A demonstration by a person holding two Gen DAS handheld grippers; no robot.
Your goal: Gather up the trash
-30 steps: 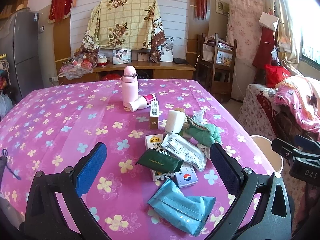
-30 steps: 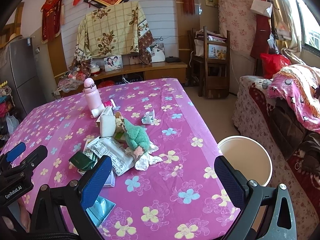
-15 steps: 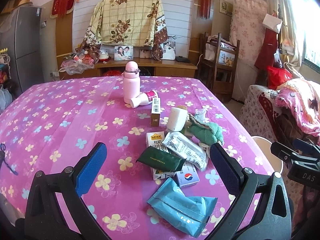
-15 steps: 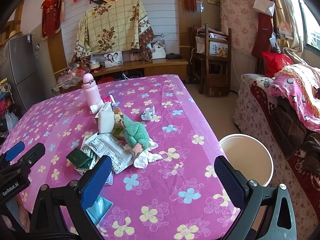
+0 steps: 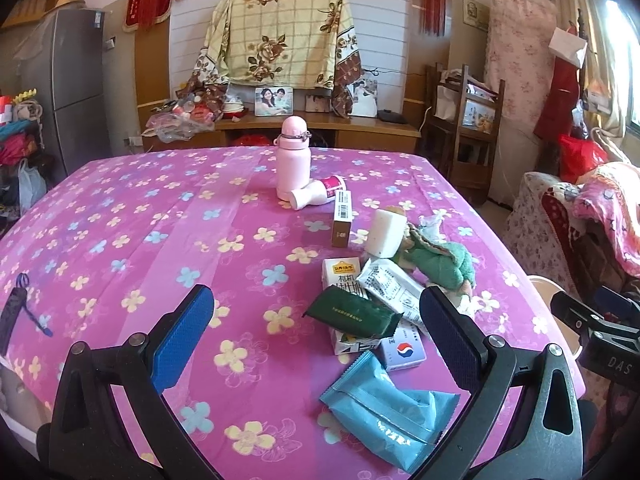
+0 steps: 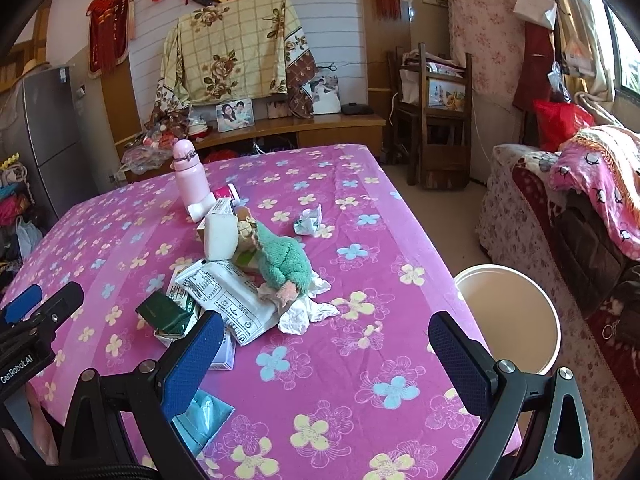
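I'm holding the left gripper (image 5: 316,336) wide open and empty over the near table edge, the blue packet (image 5: 384,404) lying just ahead of it. I'm keeping the right gripper (image 6: 324,356) spread wide too, gripping nothing. Beyond sit the dark green pouch (image 5: 352,314), the white printed wrapper (image 6: 228,296) and crumpled tissue (image 6: 306,314) under the green plush toy (image 6: 286,262). The white bin (image 6: 508,316) is standing on the floor beside the pink tablecloth (image 6: 360,216); farther back, the pink bottle (image 5: 293,158).
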